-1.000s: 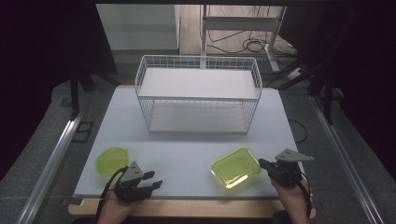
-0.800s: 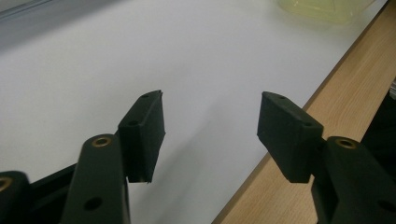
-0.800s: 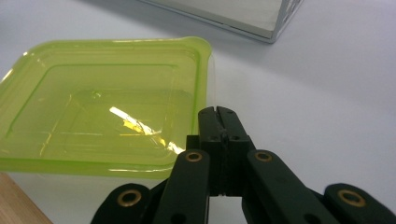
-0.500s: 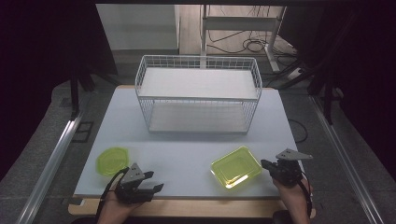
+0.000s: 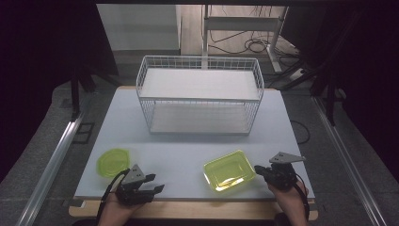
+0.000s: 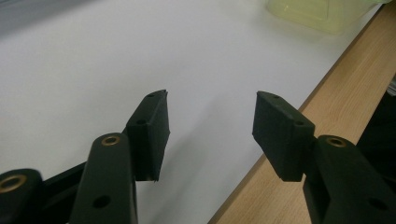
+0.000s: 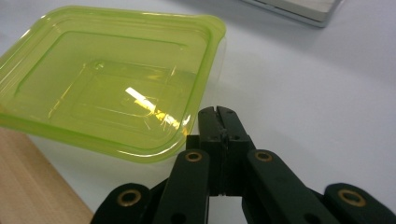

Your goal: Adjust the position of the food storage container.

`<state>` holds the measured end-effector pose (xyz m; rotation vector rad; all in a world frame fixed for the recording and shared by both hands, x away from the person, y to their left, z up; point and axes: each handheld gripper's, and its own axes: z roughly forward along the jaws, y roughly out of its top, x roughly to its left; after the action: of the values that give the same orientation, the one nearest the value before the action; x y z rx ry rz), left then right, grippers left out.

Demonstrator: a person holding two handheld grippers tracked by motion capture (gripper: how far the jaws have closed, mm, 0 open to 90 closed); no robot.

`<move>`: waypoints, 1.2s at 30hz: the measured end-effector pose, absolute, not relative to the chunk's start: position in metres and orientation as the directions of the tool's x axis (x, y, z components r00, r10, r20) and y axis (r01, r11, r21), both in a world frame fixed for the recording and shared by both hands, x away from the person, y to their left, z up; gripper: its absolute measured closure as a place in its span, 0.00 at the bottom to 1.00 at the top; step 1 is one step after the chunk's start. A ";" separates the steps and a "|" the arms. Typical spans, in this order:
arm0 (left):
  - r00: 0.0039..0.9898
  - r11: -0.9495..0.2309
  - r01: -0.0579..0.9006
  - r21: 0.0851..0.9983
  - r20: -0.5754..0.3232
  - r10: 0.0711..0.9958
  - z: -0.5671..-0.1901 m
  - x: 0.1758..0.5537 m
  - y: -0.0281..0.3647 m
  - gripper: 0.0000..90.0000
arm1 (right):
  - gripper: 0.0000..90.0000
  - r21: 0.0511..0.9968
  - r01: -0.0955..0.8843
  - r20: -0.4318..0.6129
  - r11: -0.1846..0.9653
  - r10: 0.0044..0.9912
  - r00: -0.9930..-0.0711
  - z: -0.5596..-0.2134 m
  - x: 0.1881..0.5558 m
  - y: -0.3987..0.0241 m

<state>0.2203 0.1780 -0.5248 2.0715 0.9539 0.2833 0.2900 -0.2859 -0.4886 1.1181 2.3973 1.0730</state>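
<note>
A translucent lime-green rectangular plastic container (image 5: 229,170) sits open and empty near the desk's front edge, just beside the right claw (image 5: 258,170), whose jaws are pressed together on nothing. The left claw (image 5: 155,183) hovers at the front left, its jaws half parted after just closing a little, nothing between them; a round green lid (image 5: 113,162) lies near it. The white desk (image 5: 188,150) carries a white wire basket (image 5: 200,94) at the back. The dim room beyond hides in shadow, cables (image 5: 249,44) barely traceable.
</note>
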 end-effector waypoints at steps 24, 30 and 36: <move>0.722 -0.368 0.539 0.757 -0.191 0.666 -0.519 0.234 0.167 0.90 | 0.99 0.712 0.520 0.109 0.471 0.658 -0.745 -0.492 0.280 -0.247; 0.767 -0.467 0.515 0.719 -0.142 0.626 -0.511 0.254 0.142 0.92 | 0.99 0.711 0.514 0.112 0.479 0.645 -0.756 -0.493 0.280 -0.239; 0.779 -0.485 0.486 0.727 -0.108 0.618 -0.510 0.254 0.127 0.92 | 0.99 0.713 0.503 0.120 0.489 0.622 -0.774 -0.494 0.278 -0.229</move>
<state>0.2537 0.1275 -0.5103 2.1775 0.8169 0.2133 0.2779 -0.2287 -0.4940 0.9812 2.5747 1.1547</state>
